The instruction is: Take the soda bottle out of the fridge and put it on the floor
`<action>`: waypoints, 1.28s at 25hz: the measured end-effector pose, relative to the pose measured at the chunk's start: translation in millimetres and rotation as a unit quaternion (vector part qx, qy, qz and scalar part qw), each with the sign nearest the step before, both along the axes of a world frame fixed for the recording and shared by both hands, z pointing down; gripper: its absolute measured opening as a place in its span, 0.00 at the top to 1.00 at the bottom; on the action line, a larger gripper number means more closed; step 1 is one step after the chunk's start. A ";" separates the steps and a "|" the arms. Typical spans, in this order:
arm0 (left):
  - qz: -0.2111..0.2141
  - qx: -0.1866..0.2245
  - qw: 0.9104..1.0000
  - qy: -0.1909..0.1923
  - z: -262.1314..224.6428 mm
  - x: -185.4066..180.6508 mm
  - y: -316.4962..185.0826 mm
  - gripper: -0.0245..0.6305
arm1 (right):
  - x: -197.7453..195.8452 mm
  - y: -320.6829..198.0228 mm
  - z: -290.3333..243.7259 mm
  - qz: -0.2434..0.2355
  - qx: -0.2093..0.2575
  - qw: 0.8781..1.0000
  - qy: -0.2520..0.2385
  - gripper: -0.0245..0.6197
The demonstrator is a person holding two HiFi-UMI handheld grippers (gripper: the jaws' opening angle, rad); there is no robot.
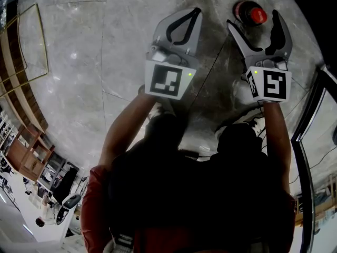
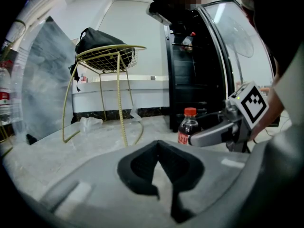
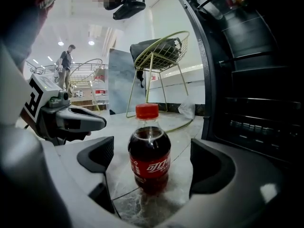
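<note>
A soda bottle [image 3: 149,156] with dark cola, a red label and a red cap stands upright on the grey marble floor [image 1: 126,46]. My right gripper [image 3: 154,172] is open around it. Its dark pads [image 3: 100,156] stand apart on either side and neither touches the bottle. From the head view I look down on the red cap [image 1: 257,15] between the right gripper's [image 1: 254,20] spread fingers. My left gripper [image 1: 196,16] hovers just left of it, shut with nothing held. The left gripper view shows the bottle [image 2: 189,126] in front of the black fridge [image 2: 199,70].
The fridge [image 3: 256,80] stands open right beside the bottle, with its glass door [image 2: 237,42] swung out and a bottle [image 2: 187,40] on an upper shelf. A gold wire chair [image 2: 107,56] carrying a black bag stands further back on the floor. A person [image 3: 65,61] stands far off.
</note>
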State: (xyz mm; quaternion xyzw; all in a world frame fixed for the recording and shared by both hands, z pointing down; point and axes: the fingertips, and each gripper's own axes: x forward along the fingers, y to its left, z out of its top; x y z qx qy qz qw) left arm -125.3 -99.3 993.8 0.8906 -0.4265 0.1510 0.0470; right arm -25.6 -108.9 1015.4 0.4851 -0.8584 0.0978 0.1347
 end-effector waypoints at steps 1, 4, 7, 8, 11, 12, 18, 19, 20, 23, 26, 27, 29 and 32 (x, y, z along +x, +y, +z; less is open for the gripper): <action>0.001 0.001 1.000 -0.001 -0.1 -0.2 -0.1 0.96 | 0.8 0.1 -1.1 0.003 0.002 1.000 0.000 0.20; 0.001 0.002 1.000 -0.001 -0.2 -0.5 -0.4 0.96 | 2.8 1.6 -3.5 0.007 0.006 1.000 0.000 0.20; 0.002 0.002 1.000 -0.003 0.4 -0.1 0.0 0.96 | 4.2 3.8 -5.1 0.007 0.007 1.000 -0.002 0.21; 0.002 0.001 1.000 -0.003 0.4 -0.1 0.0 0.96 | 4.3 4.6 -7.1 0.007 0.009 1.000 -0.001 0.21; 0.001 0.002 1.000 0.000 -0.5 0.2 0.0 0.96 | 2.8 6.5 -21.5 0.015 0.029 0.999 -0.003 0.21; 0.001 0.003 1.000 -0.001 -0.8 0.3 0.0 0.96 | 2.0 7.1 -27.8 0.020 0.036 0.999 -0.008 0.21; -0.007 0.001 1.000 0.008 -3.6 -2.8 -0.6 0.96 | 1.4 18.9 -54.8 0.017 0.064 0.998 -0.011 0.21; -0.009 0.000 1.000 0.010 -4.3 -3.4 -0.6 0.96 | 2.2 20.2 -60.0 0.020 0.068 0.997 -0.015 0.21; -0.011 0.000 1.000 0.011 -5.0 -3.8 -0.8 0.96 | 3.4 21.5 -65.2 0.023 0.071 0.997 -0.019 0.21; -0.011 0.003 1.000 0.009 -4.9 -4.2 -1.8 0.96 | 6.8 24.2 -80.5 0.032 0.083 0.996 -0.027 0.21; -0.010 0.004 1.000 0.008 -5.1 -3.9 -2.1 0.96 | 8.3 25.7 -93.1 0.038 0.096 0.994 -0.029 0.21; -0.010 0.004 1.000 0.009 -5.5 -3.6 -1.9 0.96 | 8.4 25.6 -96.0 0.039 0.098 0.994 -0.029 0.21; -0.008 0.003 1.000 0.008 -5.8 -2.2 -1.2 0.96 | 9.2 24.6 -98.8 0.041 0.101 0.994 -0.028 0.21; -0.005 0.003 1.000 0.004 -4.6 -0.5 -0.9 0.96 | 10.9 22.8 -98.1 0.042 0.099 0.994 -0.026 0.21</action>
